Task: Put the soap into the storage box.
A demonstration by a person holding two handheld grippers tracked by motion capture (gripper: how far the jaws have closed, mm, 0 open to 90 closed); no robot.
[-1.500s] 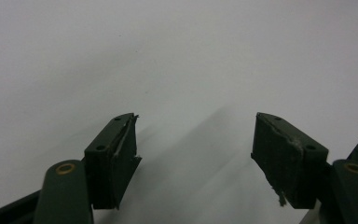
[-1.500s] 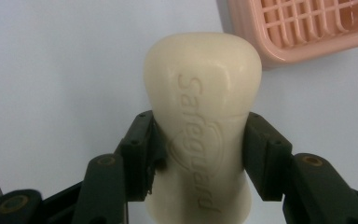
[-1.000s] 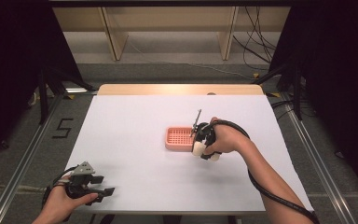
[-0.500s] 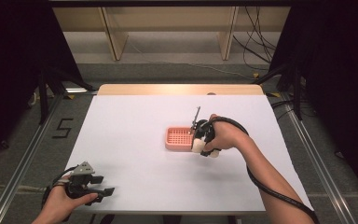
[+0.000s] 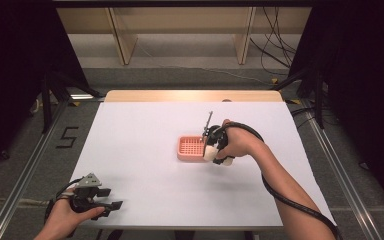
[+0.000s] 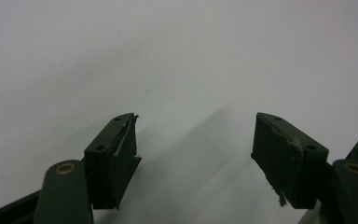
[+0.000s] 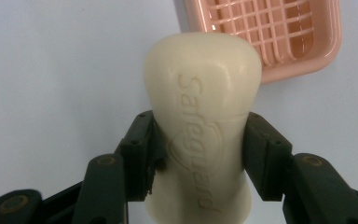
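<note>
The right gripper [image 7: 200, 154] is clamping a cream soap bar [image 7: 203, 135] across its narrow waist, one jaw pressing on each side. That grip is keeping the bar's long axis running out ahead of the jaws, so the rounded free end is leading toward the pink dish [image 7: 279, 37]. In the right gripper view the soap is hanging off the dish's near corner, over bare table [image 5: 145, 145], not yet above the grid. In the high view the soap [image 5: 209, 153] is sitting at the dish's [image 5: 190, 148] right edge, with the right gripper [image 5: 215, 145] tilted over it.

The dish's slatted floor is lying empty, evidently to receive the bar and let it drain.

The left gripper [image 5: 111, 205] is resting well away from the dish, at the table's near left corner, jaws spread wide with nothing between them. It appears parked clear of the work.

Judgement: the transfer is near its end; the bar needs carrying over the dish's rim before release.
</note>
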